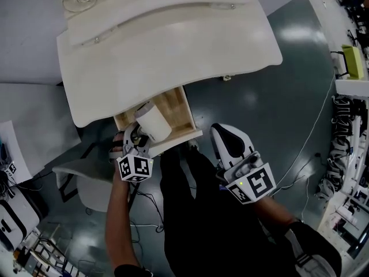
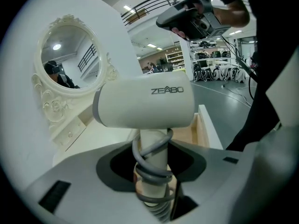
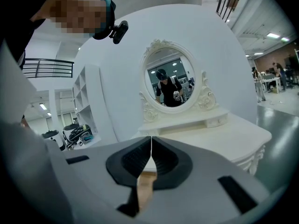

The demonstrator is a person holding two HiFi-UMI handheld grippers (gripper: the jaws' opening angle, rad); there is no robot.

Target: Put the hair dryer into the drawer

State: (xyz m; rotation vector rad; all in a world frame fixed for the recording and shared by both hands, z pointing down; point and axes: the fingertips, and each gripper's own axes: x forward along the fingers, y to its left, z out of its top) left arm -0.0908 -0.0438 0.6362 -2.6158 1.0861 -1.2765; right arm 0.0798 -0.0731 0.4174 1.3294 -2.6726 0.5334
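Nearly done: the left hand-held gripper (image 2: 152, 171) is clamped on the dryer (image 2: 145, 106) by its cord-wrapped handle, holding it over the open drawer (image 1: 174, 107). The right hand-held gripper (image 3: 150, 146), jaws together and empty, hangs aside. Lowering it in and letting go seem left.

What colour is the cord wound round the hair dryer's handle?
Grey cord, against the white hair dryer; clearest in the left gripper view.
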